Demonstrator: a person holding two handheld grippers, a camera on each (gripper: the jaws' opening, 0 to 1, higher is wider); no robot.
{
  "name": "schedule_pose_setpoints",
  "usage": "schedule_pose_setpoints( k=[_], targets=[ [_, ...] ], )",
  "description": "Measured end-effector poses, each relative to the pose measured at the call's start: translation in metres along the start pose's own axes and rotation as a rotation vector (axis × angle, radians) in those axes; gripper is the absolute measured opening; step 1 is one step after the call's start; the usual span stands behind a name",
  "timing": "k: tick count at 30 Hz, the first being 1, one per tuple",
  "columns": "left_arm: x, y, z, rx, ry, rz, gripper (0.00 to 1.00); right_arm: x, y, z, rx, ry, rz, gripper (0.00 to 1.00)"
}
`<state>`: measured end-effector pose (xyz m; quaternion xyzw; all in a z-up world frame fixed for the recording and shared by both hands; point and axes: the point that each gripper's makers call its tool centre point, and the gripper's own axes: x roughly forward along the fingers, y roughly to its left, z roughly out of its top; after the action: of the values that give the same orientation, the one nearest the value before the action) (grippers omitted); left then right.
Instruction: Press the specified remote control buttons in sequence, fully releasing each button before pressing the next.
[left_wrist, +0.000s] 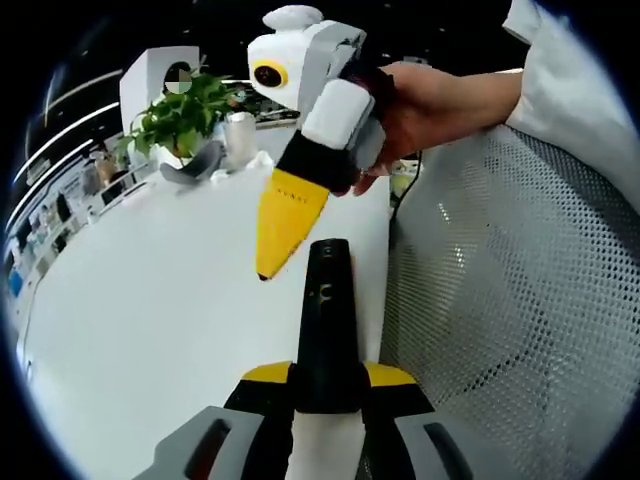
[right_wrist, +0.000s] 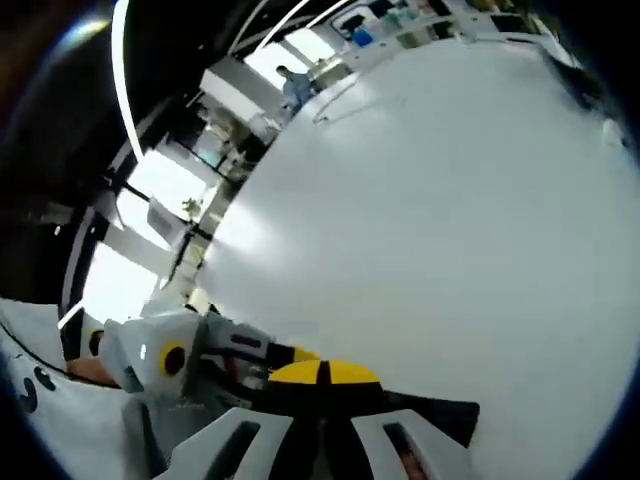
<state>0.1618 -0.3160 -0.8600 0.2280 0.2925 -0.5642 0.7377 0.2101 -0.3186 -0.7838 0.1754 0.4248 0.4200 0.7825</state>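
Nearest to me in the left gripper view, my left gripper (left_wrist: 327, 385) is clamped on the black remote control (left_wrist: 327, 320), its yellow pads pressed against both sides of the lower body so the remote stands out ahead of me over the white table (left_wrist: 150, 330). Just above the remote's far end hangs my right gripper (left_wrist: 285, 215), its yellow tips brought together into one narrow point, aimed down at the remote's top but apart from it (a gap shows between tip and remote). A hand (left_wrist: 430, 100) carries it from the right. Beyond, a mesh chair back (left_wrist: 510, 290) stands at the table's edge, and farther off a potted plant (left_wrist: 180, 115).

In the right gripper view my own yellow tips (right_wrist: 322, 374) sit together over the dark remote (right_wrist: 420, 412), with the left gripper (right_wrist: 160, 362) to one side.

I judge this the approach to a press, or the lift between presses. Next I should lower the point squarely onto the wanted button, then rise fully clear.
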Motion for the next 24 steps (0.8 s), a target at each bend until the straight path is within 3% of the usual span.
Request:
schedule_pose_setpoints(
  k=[2,4,7,14,18,24],
  targets=[
    [0.001,0.000,0.000,-0.001,0.016,-0.001,0.25,-0.006,0.007,0.011,-0.014,-0.074,0.015,0.00],
    [0.002,0.000,0.001,0.002,0.040,-0.001,0.25,-0.012,0.010,0.011,-0.003,-0.077,0.019,0.00],
    [0.006,0.002,0.004,-0.025,0.060,0.014,0.28,-0.027,0.004,0.026,-0.115,-0.173,-0.063,0.00],
    [0.007,0.002,0.003,-0.028,0.074,0.015,0.28,-0.070,-0.006,0.047,-0.164,-0.327,-0.200,0.01],
    [0.007,0.002,0.003,-0.029,0.074,0.018,0.27,-0.097,-0.009,0.061,-0.207,-0.464,-0.294,0.21],
    [0.006,0.002,0.002,-0.030,0.077,0.025,0.25,-0.118,-0.018,0.063,-0.271,-0.505,-0.426,0.32]
  ],
)
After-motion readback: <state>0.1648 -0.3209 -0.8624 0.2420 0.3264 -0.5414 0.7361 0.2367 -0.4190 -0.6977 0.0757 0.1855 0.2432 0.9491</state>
